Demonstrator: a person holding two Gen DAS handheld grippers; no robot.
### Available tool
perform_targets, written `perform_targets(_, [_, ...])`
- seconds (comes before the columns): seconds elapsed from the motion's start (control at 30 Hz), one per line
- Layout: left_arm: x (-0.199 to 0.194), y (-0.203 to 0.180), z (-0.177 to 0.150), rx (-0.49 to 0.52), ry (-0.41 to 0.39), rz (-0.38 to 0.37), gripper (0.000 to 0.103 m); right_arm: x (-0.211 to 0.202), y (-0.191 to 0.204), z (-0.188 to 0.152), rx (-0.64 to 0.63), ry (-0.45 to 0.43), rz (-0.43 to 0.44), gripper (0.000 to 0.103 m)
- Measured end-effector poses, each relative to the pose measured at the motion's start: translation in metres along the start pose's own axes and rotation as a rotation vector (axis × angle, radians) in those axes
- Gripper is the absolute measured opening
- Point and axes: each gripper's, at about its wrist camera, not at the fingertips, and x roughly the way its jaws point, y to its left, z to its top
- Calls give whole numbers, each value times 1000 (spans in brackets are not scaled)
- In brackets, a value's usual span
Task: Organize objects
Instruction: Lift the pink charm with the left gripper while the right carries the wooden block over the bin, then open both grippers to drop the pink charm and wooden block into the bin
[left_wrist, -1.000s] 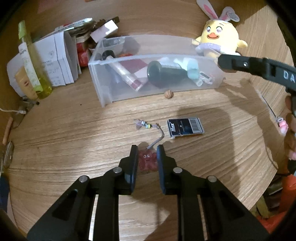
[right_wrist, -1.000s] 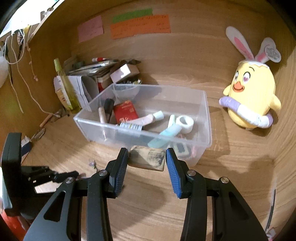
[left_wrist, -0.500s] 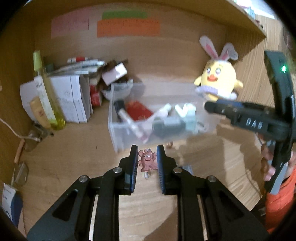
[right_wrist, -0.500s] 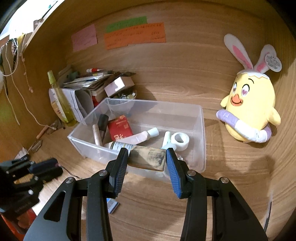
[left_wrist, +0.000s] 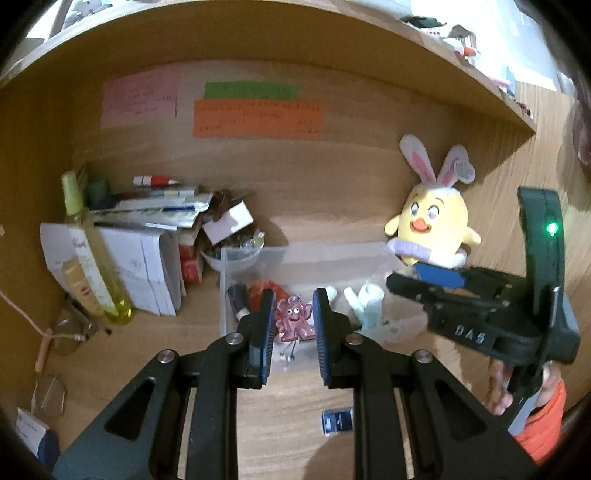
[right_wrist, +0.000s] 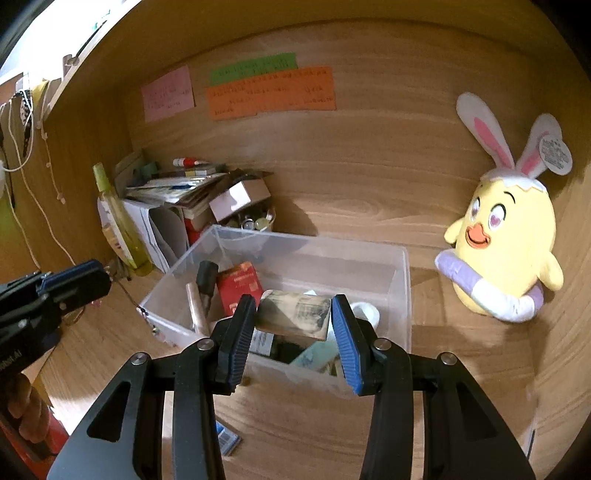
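Left wrist view: my left gripper (left_wrist: 291, 325) fingers clamp a pink charm (left_wrist: 293, 324) above the bin (left_wrist: 258, 258). Right gripper (right_wrist: 293, 326) grips a worn card (right_wrist: 293, 314) over that bin (right_wrist: 406, 295) mid-tabletop.

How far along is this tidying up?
Partly done: the clear bin already holds a red booklet, tape roll and tubes. In hand: the left gripper carries a pink charm and the right gripper a worn card, both near the bin. Left: a dark packet on the desk.
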Motion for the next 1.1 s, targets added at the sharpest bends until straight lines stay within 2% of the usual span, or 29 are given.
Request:
perform_targets(0.13, [6, 0, 12, -7, -17, 3, 20, 8, 0, 7, 7, 5, 18, 39])
perform_targets(0.33, [27, 3, 17, -26, 13, -2, 20, 28, 2, 8, -12, 53, 5, 39])
perform_targets(0.67, [74, 16, 7, -67, 112, 10, 20, 60, -3, 0, -19, 128, -20, 39])
perform_targets(1.1, [112, 25, -9, -102, 221, 2, 20, 85, -7, -10, -21, 185, -28, 39])
